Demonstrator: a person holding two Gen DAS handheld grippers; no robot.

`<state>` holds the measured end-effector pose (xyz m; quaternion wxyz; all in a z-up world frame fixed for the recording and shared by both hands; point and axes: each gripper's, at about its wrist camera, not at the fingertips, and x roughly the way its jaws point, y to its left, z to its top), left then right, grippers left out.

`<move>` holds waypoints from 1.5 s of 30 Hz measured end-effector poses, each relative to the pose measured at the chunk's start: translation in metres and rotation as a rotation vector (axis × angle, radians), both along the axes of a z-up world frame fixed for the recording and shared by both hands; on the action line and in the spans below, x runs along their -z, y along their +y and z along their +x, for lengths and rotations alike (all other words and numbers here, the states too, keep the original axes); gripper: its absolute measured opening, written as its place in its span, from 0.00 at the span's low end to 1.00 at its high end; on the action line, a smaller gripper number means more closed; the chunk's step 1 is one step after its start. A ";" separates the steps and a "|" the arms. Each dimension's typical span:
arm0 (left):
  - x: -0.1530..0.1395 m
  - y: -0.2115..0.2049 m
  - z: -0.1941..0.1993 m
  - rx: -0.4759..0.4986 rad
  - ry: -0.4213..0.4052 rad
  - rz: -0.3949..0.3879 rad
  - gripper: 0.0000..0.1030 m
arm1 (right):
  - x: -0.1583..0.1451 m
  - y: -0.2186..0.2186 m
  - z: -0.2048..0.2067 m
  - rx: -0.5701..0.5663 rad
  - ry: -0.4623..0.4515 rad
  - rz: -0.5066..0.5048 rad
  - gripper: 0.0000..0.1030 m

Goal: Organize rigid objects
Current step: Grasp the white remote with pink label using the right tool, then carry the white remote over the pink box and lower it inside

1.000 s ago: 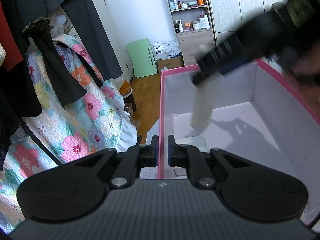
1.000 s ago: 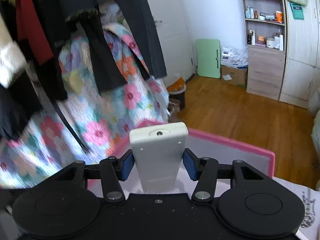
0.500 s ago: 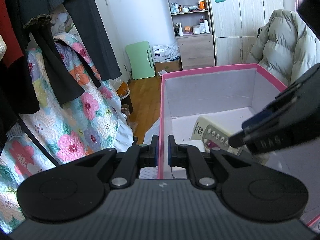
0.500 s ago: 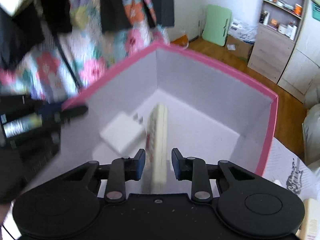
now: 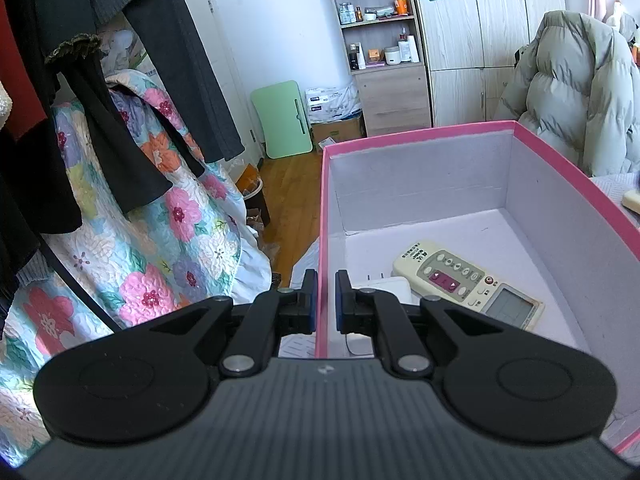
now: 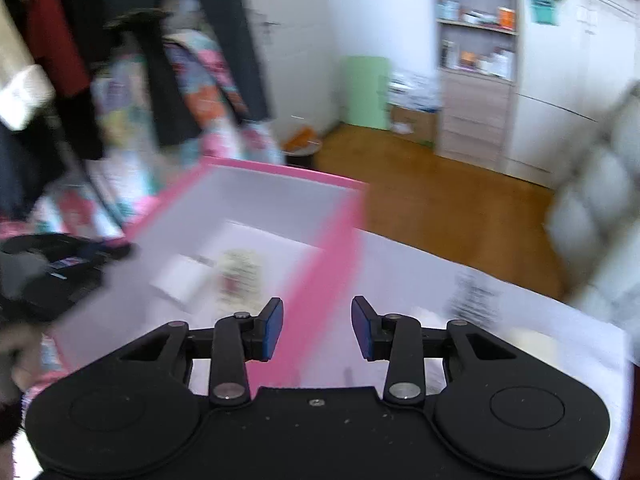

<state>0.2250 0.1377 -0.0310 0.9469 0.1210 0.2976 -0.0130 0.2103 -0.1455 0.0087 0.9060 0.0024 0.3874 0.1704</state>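
Jaws opening empty, cream remote control face-up

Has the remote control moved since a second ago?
Yes. The remote control, then held upright above the pink box, now lies flat on its floor, beside the white adapter.

Cream remote lies face-up, flat, inside the pink box.

Matt cardboard box; glossy plastic remote; quilted cloth bedspread.
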 end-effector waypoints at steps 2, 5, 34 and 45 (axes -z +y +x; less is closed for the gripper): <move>0.000 0.000 0.000 -0.001 0.000 0.000 0.07 | 0.006 -0.031 0.004 0.070 0.057 -0.013 0.43; 0.000 -0.001 0.000 -0.005 0.002 0.007 0.07 | 0.019 -0.071 0.013 0.163 0.142 -0.007 0.44; -0.001 -0.003 0.004 -0.013 0.012 0.043 0.07 | 0.045 -0.116 0.023 0.273 0.107 -0.033 0.59; 0.001 -0.002 0.004 -0.018 0.018 0.044 0.07 | -0.029 -0.075 -0.031 0.064 -0.099 0.142 0.59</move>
